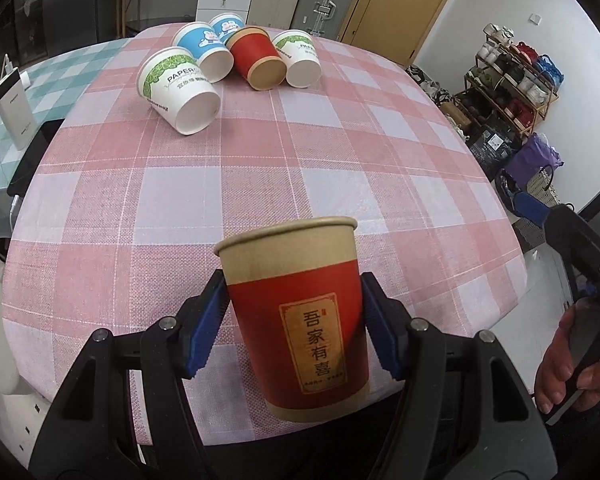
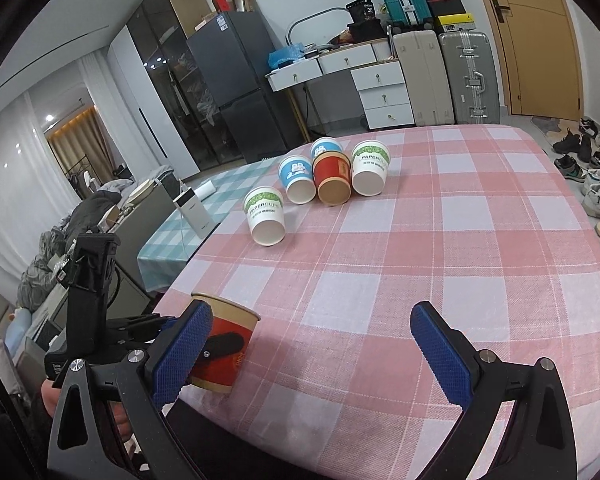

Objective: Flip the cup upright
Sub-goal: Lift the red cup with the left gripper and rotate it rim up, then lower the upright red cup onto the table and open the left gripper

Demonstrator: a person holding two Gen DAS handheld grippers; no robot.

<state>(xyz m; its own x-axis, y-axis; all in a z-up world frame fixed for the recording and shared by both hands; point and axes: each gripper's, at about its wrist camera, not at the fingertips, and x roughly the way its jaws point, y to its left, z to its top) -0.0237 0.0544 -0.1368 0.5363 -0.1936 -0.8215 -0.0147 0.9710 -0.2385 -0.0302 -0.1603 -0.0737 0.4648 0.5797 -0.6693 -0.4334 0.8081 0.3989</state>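
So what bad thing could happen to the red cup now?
The red cup is pinched upright in the left gripper near the table's front edge, so it could tip off when let go. A hard squeeze might dent the paper. The five cups lying far back look safe.

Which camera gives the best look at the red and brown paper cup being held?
The left wrist view: the red and brown paper cup faces it, label readable. In the right wrist view a blue pad partly hides it.
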